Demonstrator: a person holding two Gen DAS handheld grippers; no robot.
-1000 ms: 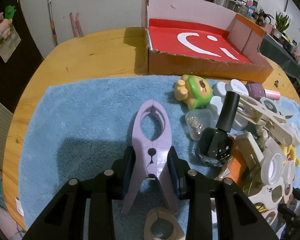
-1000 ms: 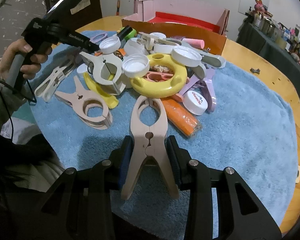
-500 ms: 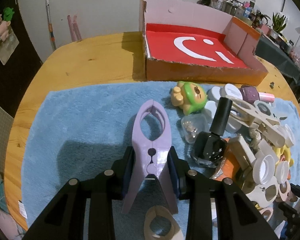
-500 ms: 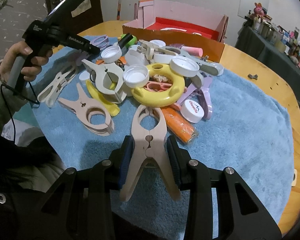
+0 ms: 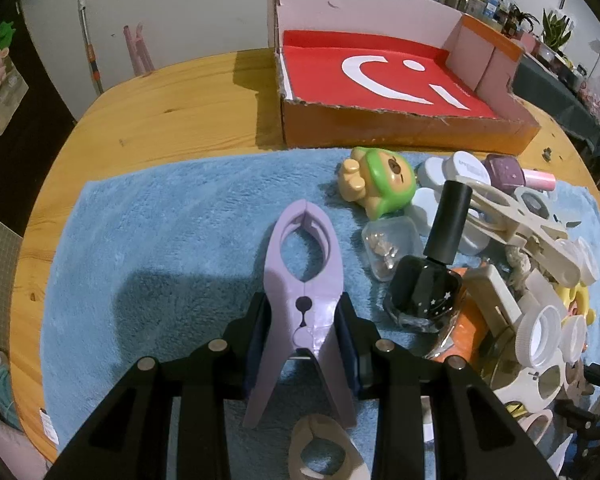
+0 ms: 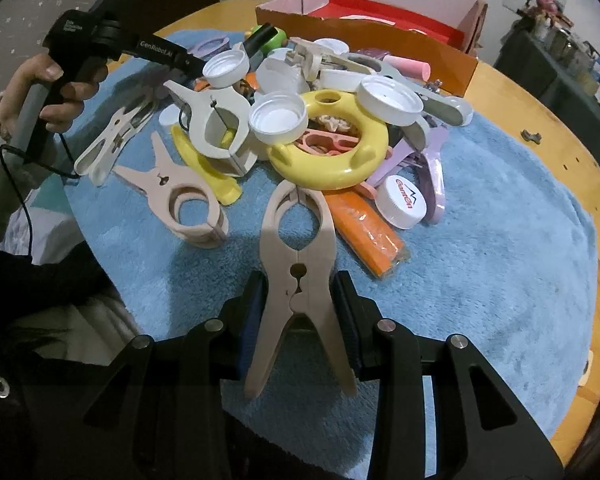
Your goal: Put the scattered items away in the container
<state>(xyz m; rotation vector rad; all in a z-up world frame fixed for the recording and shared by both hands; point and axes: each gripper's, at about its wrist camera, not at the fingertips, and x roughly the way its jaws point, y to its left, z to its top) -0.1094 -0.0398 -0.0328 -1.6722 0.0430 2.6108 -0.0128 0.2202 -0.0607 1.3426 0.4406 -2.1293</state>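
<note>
On the table: a blue towel (image 5: 171, 240) covers most of the round wooden table (image 5: 171, 112), and a heap of small things lies on it.
Left gripper (image 5: 303, 330): clenched on a purple clamp (image 5: 303, 280), its pads pressing the clamp at the hinge; the clamp's round nose points ahead over bare towel.
Right gripper (image 6: 297, 300): clenched on a beige clamp (image 6: 295, 248) at the hinge; the clamp's nose reaches the edge of the heap, just beside a yellow ring (image 6: 340, 160).
Box (image 5: 400, 120): a shallow cardboard box with a red floor, standing on the bare wood just past the far edge of the towel; nothing shows inside it in the left view.
Heap, left view: a black nail polish bottle (image 5: 432, 276) tilted beside a small clear case (image 5: 392, 248), a green and yellow toy (image 5: 380, 188) nearer the box, white caps and pale clamps further right.
Heap, right view: white caps (image 6: 277, 118) resting on the yellow ring, an orange packet (image 6: 364, 232) under its near side, a second beige clamp (image 6: 183, 204) lying flat to the left.
Hand (image 6: 47, 92): the person's hand grips the handle of the left tool at the left edge of the right view.
</note>
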